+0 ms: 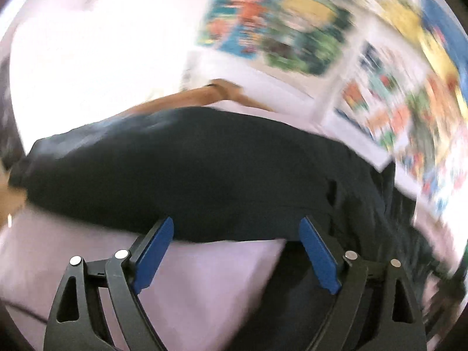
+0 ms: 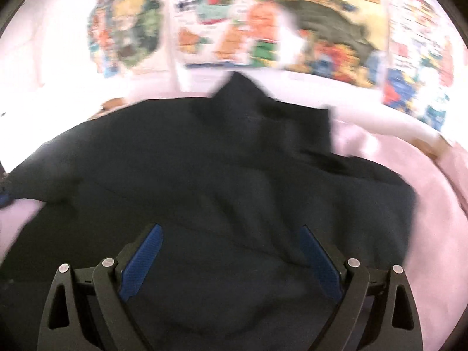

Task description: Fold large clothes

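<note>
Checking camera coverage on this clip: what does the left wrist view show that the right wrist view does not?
Only the left wrist view shows the dark navy garment's near edge, with pale lilac bed sheet between the open left gripper's blue-padded fingers. Only the right wrist view shows a peaked fold at the garment's far end, with the open right gripper over cloth. Both show colourful blurred wall posters.

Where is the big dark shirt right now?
The dark garment lies rumpled on the pale pink sheet, filling the middle of both wrist views just ahead of the open left gripper and right gripper.
</note>
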{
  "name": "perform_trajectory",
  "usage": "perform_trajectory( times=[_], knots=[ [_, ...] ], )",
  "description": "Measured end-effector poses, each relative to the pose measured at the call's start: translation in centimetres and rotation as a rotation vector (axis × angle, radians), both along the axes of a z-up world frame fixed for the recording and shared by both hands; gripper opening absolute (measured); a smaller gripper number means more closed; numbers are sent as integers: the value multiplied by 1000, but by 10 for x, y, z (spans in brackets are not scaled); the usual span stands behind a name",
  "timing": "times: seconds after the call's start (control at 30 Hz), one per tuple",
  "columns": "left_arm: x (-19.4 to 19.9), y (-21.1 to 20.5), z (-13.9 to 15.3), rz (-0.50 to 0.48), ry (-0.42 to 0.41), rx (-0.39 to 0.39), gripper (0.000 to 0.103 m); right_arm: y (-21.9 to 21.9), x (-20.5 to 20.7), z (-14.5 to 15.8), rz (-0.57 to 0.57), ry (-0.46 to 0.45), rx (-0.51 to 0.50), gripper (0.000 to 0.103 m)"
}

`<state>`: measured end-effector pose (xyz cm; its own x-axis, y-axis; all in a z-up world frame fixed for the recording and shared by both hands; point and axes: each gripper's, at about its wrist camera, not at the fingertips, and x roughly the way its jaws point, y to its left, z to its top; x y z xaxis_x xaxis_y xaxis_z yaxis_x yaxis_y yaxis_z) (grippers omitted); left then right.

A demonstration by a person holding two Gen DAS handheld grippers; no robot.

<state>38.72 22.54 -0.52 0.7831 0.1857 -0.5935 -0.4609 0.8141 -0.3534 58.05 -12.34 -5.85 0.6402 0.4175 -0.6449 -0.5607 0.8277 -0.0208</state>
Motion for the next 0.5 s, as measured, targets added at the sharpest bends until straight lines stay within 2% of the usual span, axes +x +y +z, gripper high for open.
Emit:
perform_trajectory(
  times=[0.03, 0.2, 0.4, 0.5],
  knots=[
    [-8, 12, -1, 38, -8, -59, 89, 18, -4, 0, 26, 6, -4, 96],
    [-28, 48, -3, 177, -16, -190, 90, 92, -18, -14, 89, -21, -61, 96],
    [-41, 74, -9, 257, -64, -274, 90, 159, -18, -31, 125, -84, -95, 96],
    [-48, 82, -12, 284, -98, -300, 89, 178, -15, -44, 127, -104, -135, 96]
  ],
)
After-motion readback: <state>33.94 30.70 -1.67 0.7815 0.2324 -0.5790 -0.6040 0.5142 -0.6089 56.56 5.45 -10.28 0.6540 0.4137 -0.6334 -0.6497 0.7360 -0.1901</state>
